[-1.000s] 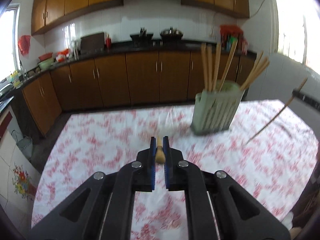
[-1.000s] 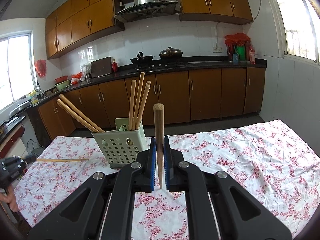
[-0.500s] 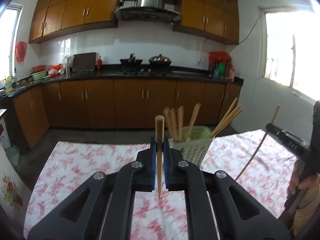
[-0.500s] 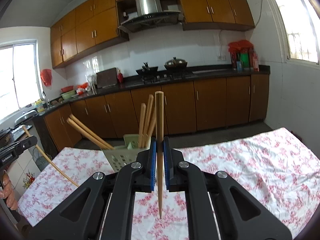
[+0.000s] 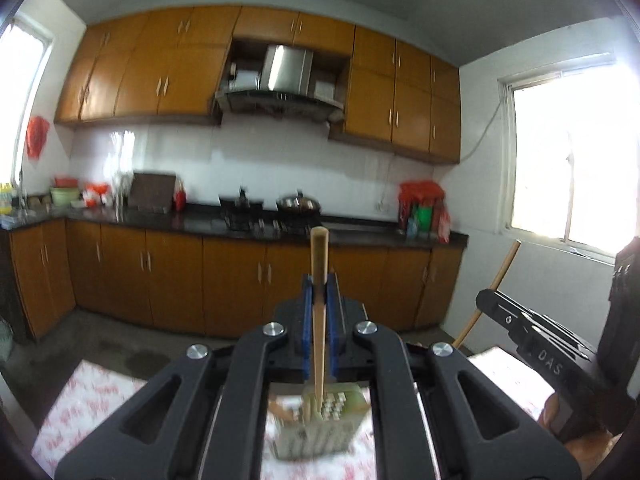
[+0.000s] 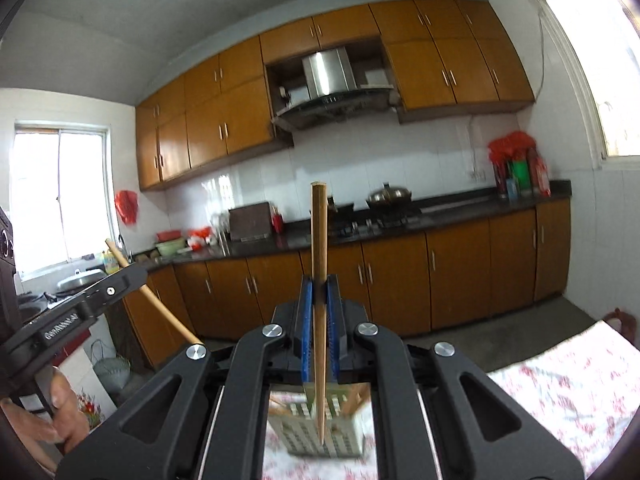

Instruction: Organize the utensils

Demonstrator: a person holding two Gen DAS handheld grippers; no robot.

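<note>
The left claw (image 5: 319, 280) is clamped on a slim wooden chopstick (image 5: 319, 312), which stands upright between the blue pads (image 5: 307, 320), its blunt end above the claw and its thin end pointing down toward the pale green perforated plastic utensil holder (image 5: 320, 428) seen below through the claw's black frame. That holder stands on the counter, which is covered by a white cloth with a red flower print (image 5: 100, 396), and it already has several wooden chopsticks leaning in it.

The right claw (image 6: 319, 280) is likewise clamped on a second slim wooden chopstick (image 6: 319, 300), held upright with its tapered tip hanging over the same green holder (image 6: 324, 428); the tip appears above the holder rather than inside it, though blur makes this hard to settle.

Each wrist view catches the other claw at the frame's edge, gripping its stick at a slant, with part of the person's hand (image 6: 60, 412) below it. Behind stand orange-brown kitchen cabinets (image 6: 400, 280) and a steel range hood (image 6: 328, 76).
</note>
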